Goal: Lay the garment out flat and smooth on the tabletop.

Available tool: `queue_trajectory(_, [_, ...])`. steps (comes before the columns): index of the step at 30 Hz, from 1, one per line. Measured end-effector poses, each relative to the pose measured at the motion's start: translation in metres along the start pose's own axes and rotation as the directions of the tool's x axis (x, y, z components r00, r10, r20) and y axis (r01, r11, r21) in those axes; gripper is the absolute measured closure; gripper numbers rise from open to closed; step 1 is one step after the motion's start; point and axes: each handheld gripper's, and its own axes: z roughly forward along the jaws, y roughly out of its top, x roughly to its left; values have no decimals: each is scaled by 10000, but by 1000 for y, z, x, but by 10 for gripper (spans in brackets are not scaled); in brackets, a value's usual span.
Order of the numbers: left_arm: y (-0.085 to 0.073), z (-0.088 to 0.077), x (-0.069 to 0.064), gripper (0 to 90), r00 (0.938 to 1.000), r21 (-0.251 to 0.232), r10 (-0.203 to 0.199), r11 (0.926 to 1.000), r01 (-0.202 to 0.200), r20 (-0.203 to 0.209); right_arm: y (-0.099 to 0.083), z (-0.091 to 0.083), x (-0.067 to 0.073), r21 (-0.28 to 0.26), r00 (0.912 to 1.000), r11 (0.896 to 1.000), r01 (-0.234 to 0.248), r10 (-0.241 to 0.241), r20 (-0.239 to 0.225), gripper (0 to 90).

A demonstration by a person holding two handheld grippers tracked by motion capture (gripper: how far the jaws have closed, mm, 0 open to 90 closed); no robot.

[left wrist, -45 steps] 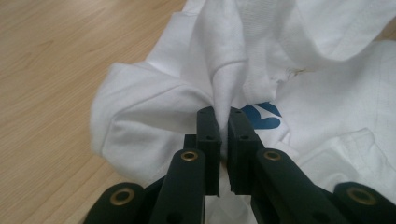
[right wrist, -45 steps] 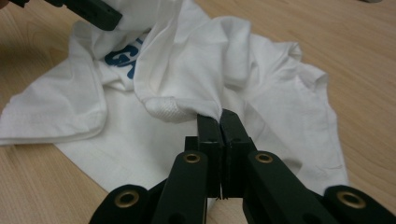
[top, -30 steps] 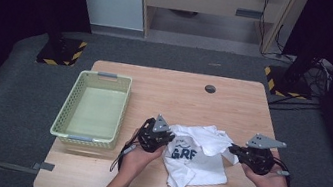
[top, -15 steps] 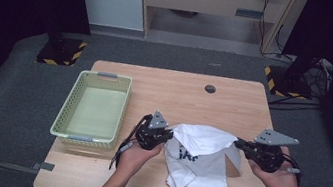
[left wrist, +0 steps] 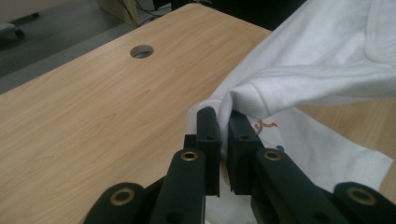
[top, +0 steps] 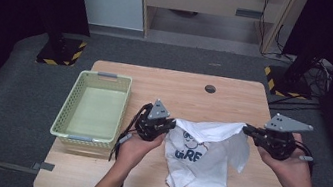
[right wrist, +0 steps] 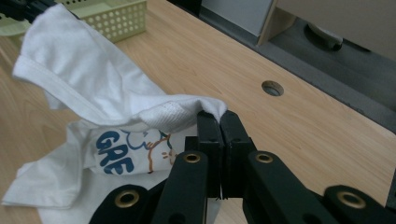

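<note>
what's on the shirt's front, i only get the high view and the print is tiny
Observer: On the white shirt, the right gripper view shows blue letters reading GRE beside a small cartoon drawing.
Operator: is the left gripper really biting cloth
Observer: Yes. In the left gripper view the left gripper has a fold of the shirt's hem pinched between its jaws.
Operator: and the right one
Observer: The right gripper is shut on a textured edge of the shirt, jaws almost meeting.
</note>
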Motion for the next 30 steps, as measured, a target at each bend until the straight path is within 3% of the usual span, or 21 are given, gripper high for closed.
queue_trajectory(8, [6, 27, 21, 852, 9981, 358, -465, 9982, 479, -396, 1, 29, -18, 311, 9998, 9993, -200, 199, 32, 891])
queue_trajectory(11, [5, 39, 31, 845, 9951, 370, -945, 9947, 956, -304, 5, 44, -24, 353, 9996, 9989, -293, 292, 24, 890])
queue_trajectory(19, [-1, 60, 49, 846, 9898, 821, -1171, 9889, 1238, -816, 8, 74, -39, 631, 9982, 9962, -602, 597, 87, 890])
queue_trajectory(21, [-5, 67, 55, 847, 9865, 953, -1383, 9846, 1465, -878, 9, 84, -46, 802, 9981, 9950, -589, 574, 204, 890])
queue_trajectory(24, [-11, 78, 65, 847, 9794, 1127, -1780, 9756, 1883, -955, 4, 103, -63, 1057, 9937, 9882, -1112, 1091, 248, 890])
queue_trajectory(30, [-16, 90, 76, 849, 9710, 1347, -2038, 9661, 2201, -1253, -6, 132, -74, 1510, 9890, 9774, -1478, 1457, 249, 890])
